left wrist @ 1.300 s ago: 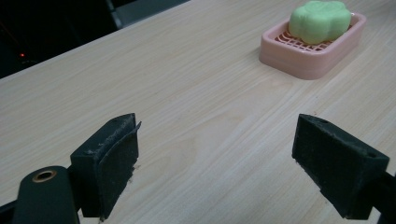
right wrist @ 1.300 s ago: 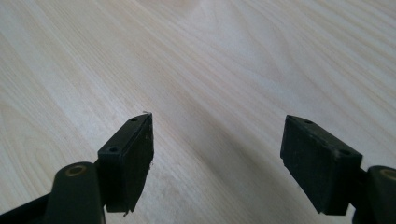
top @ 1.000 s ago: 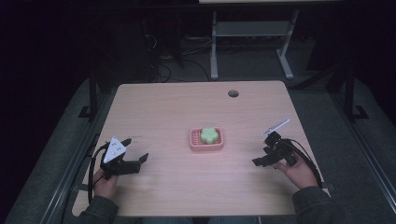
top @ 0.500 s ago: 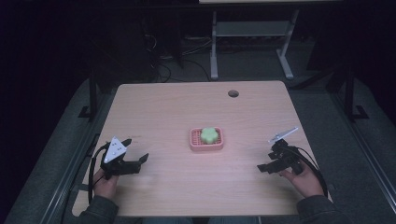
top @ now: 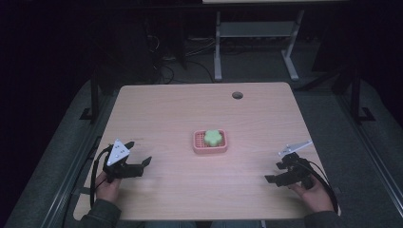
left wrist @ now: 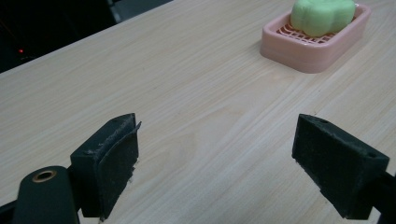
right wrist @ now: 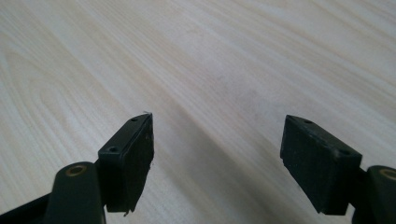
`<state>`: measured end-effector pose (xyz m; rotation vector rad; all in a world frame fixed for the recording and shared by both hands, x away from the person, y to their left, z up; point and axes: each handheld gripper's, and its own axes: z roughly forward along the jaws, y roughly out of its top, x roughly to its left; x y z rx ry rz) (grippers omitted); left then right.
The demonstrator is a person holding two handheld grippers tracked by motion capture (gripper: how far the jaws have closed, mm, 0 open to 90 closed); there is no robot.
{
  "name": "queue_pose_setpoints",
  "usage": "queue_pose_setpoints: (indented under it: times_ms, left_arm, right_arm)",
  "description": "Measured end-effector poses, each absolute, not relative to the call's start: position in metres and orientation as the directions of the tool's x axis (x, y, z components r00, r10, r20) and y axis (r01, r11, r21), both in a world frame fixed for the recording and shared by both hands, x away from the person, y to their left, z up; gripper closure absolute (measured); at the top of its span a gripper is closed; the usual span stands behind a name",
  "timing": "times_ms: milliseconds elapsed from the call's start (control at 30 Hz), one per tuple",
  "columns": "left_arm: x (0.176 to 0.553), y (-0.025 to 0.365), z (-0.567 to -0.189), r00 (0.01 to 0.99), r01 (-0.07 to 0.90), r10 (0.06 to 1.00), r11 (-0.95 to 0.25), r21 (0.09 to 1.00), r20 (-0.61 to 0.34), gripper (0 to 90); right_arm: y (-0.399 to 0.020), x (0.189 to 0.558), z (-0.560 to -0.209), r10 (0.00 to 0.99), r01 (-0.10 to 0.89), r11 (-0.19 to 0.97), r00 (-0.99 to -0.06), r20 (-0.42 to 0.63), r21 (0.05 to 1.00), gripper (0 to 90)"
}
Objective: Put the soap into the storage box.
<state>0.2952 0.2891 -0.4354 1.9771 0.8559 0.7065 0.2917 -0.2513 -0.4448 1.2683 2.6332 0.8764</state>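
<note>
— When I checked the high view, where did the green soap sit from my jaws?

— It lay in the pink soap dish at mid-bench, and nothing else was in that dish. From my left gripper it sat at about 2 o'clock; from my right gripper at about 10 o'clock. Both were well apart from it, with neither clearly nearer, I judged.

— And the jaws?

— Both pairs were spread wide and held nothing. In the left gripper view the soap and dish lay up at 1 o'clock, so that hand already faced them. The right gripper view looked along bare bench.

— Long axis?

— The dish ran roughly 9 to 3 across the bench.
</note>
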Motion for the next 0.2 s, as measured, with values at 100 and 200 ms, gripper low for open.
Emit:
queue_pose_setpoints:
  times_ms: [100, 200]
  left_arm:
    - [0.295, 0.288, -0.436, 0.606, 0.305, 0.780, -0.410, 0.860, 0.157, 14.1]
    - [0.296, 0.287, -0.437, 0.609, 0.311, 0.778, -0.413, 0.856, 0.154, 14.1]
  right_arm:
    - [-0.253, 0.286, -0.447, 0.746, 0.690, 0.472, -0.644, 0.168, 0.549, 25.5]
    - [-0.257, 0.279, -0.448, 0.756, 0.684, 0.462, -0.637, 0.152, 0.565, 25.5]
